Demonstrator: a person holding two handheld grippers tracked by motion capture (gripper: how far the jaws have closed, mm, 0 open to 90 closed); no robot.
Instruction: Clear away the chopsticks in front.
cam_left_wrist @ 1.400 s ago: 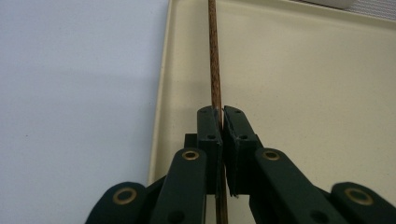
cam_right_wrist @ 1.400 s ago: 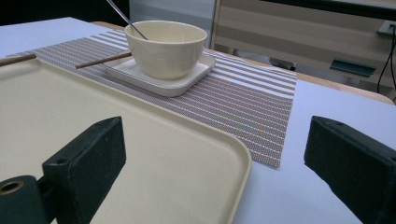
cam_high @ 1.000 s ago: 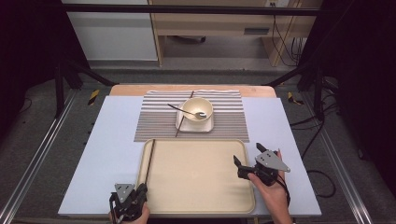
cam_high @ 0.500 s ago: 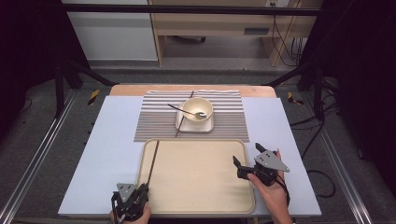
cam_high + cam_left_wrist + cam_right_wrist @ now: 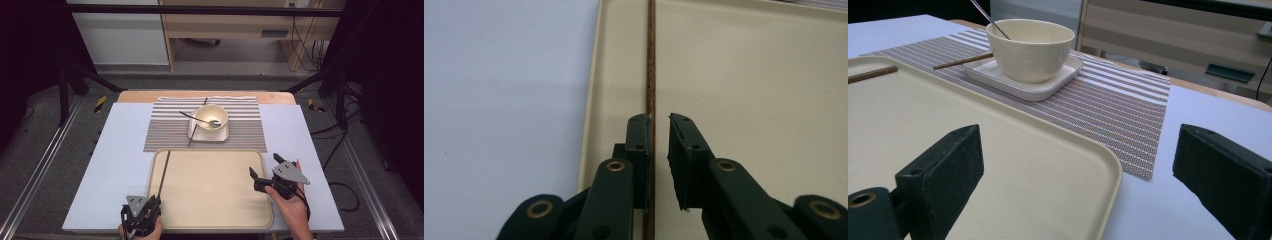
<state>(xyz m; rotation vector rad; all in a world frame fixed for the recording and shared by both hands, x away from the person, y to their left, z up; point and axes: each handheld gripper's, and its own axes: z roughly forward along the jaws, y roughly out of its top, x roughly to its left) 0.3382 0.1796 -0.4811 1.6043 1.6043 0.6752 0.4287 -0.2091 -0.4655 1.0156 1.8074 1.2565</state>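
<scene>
One chopstick [image 5: 650, 60] lay along the tray's [image 5: 210, 220] left edge, between the left gripper's [image 5: 660, 120] fingers, which had just been opening, narrowly parted: a release, apparently. Rightward, the right gripper [image 5: 1075, 165] stood wide, empty; fetching the second chopstick [image 5: 197, 124] seemed next.

Lab: black frame [image 5: 70, 85] and cables [image 5: 305, 40] surround table.

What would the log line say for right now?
left hand-held gripper: jaws just been opening, chopstick between them on tray | right hand-held gripper: open, empty
</scene>
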